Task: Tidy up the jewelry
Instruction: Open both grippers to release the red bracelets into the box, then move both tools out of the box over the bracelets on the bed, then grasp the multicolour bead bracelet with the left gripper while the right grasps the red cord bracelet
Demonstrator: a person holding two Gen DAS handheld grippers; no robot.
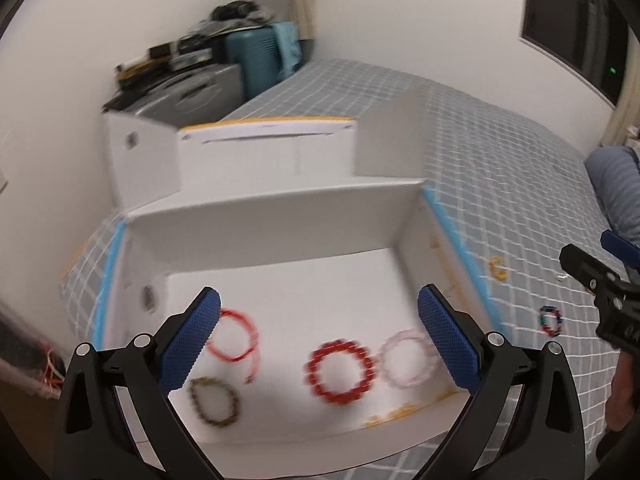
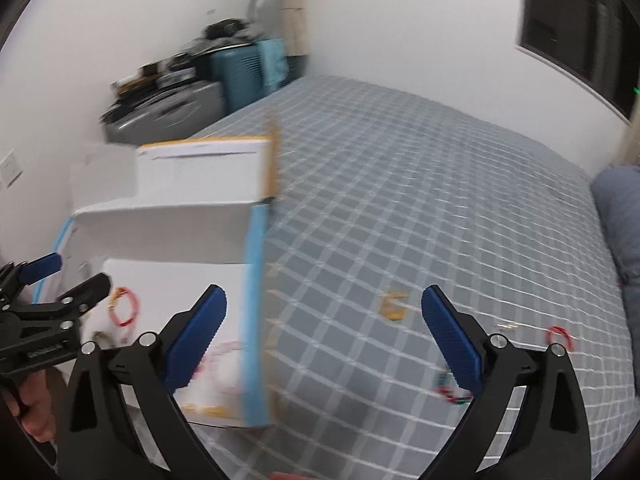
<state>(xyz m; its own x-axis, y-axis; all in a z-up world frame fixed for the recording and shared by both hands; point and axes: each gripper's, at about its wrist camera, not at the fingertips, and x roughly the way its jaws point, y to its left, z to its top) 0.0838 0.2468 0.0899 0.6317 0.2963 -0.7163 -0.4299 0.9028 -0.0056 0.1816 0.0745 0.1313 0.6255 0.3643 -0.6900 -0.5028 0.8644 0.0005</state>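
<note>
An open white box (image 1: 280,208) stands on a bed with a grey checked cover. In it lie a thin red cord bracelet (image 1: 234,338), a red bead bracelet (image 1: 340,372), a pale pink bracelet (image 1: 406,358) and a dark olive bead bracelet (image 1: 214,400). My left gripper (image 1: 320,340) is open and empty above the box. My right gripper (image 2: 324,338) is open and empty over the cover, right of the box (image 2: 168,220). On the cover lie a multicoloured bead bracelet (image 2: 450,394), also in the left wrist view (image 1: 551,321), a small red ring (image 2: 560,336) and a gold piece (image 2: 394,306).
Small gold pieces (image 1: 390,414) lie at the box's front wall. The box's lid (image 1: 272,148) stands open behind it. Suitcases and clutter (image 1: 192,76) stand by the far wall. A grey pillow (image 2: 618,216) lies at the right. The view is blurred.
</note>
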